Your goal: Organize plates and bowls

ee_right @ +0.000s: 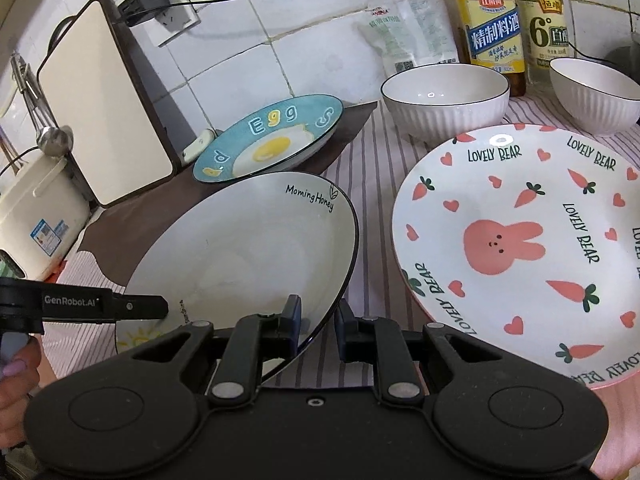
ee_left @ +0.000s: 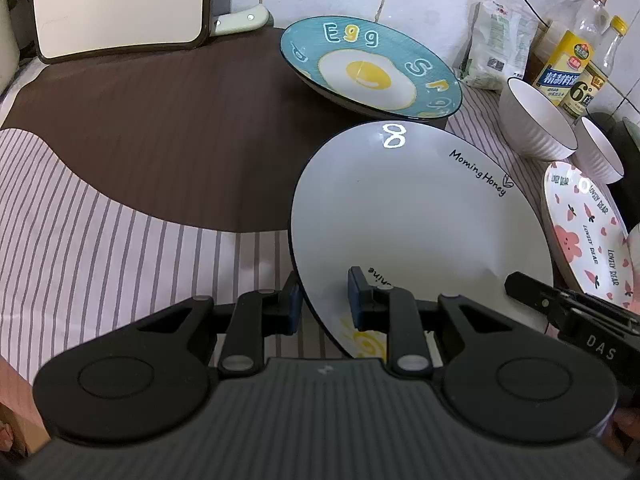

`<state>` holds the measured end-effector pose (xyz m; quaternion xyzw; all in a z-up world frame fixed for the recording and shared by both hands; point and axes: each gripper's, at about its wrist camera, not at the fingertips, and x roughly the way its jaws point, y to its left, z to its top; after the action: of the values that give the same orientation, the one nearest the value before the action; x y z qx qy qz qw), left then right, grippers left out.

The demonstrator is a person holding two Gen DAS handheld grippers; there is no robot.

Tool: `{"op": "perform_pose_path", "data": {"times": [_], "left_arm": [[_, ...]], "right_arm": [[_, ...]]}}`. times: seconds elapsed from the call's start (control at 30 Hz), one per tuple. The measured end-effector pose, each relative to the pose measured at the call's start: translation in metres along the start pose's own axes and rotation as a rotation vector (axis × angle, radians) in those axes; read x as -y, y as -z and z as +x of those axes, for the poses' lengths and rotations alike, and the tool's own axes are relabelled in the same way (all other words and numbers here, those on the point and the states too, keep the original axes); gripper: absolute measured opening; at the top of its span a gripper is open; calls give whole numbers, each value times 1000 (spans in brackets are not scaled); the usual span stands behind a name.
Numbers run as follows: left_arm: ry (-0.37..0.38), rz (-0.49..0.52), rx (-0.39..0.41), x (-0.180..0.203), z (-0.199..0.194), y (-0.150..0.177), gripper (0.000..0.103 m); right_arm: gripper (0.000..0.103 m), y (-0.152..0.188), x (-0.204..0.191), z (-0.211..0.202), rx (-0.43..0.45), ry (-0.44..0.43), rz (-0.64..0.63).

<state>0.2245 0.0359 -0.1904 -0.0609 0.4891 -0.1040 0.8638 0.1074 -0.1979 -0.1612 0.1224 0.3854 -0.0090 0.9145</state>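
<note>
- White plate [ee_left: 416,216], "Morning Honey" lettering toward the wall, tilted, its left edge raised, above the striped cloth [ee_left: 120,248].
- Left gripper [ee_left: 325,304] clamps its near-left rim.
- Right gripper [ee_right: 318,330] clamps its near-right rim.

On the cloth [ee_right: 360,160], the honey plate [ee_right: 248,248] sits at the centre, tilted, its near rim clamped from both sides by the left gripper [ee_left: 324,300] and right gripper [ee_right: 318,328]. Egg plate [ee_right: 272,140] lies at 11 o'clock, bear plate [ee_right: 516,240] at 3, two bowls [ee_right: 444,96] [ee_right: 596,92] behind it, bottles [ee_right: 488,20] beyond, board [ee_right: 100,96] at 10.
</note>
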Motion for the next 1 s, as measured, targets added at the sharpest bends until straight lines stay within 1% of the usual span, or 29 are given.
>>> {"op": "perform_pose_path", "data": {"times": [0.13, 0.23, 0.27, 0.3, 0.33, 0.37, 0.43, 0.47, 0.53, 0.63, 0.7, 0.9, 1.0], "left_arm": [[-6, -21, -1, -1, 1, 1, 23], [-49, -20, -10, 3, -2, 0, 25], [-64, -17, -8, 4, -4, 1, 25], [-77, -17, -6, 4, -7, 2, 26], [-82, -21, -5, 3, -10, 3, 27], [-82, -28, -7, 2, -14, 5, 28], [-77, -43, -8, -1, -22, 10, 32], [-75, -45, -5, -1, -27, 13, 32], [-76, -42, 5, 0, -37, 18, 32], [-71, -27, 21, 5, -53, 23, 32], [-64, -12, 33, 10, -63, 26, 33], [-40, 57, 82, 36, -95, 34, 36], [-26, 96, 110, 52, -109, 35, 40]], "right_arm": [[22, 2, -1, 0, 1, 6, -2], [24, 0, -3, 0, -16, 21, -7], [29, -1, -5, -1, -21, 37, -21], [29, 0, -8, -4, -24, 46, -41], [33, 1, -9, -7, -24, 51, -55], [38, 3, -10, -13, -19, 52, -63], [44, 7, -7, -25, -16, 32, -60], [46, 8, -5, -31, -13, 18, -56], [46, 13, -1, -47, 2, 5, -61], [47, 19, 5, -68, 18, 21, -82], [47, 22, 12, -83, 30, 13, -76], [48, 23, 29, -131, 98, 44, -102], [51, 22, 35, -155, 142, 58, -114]]}}
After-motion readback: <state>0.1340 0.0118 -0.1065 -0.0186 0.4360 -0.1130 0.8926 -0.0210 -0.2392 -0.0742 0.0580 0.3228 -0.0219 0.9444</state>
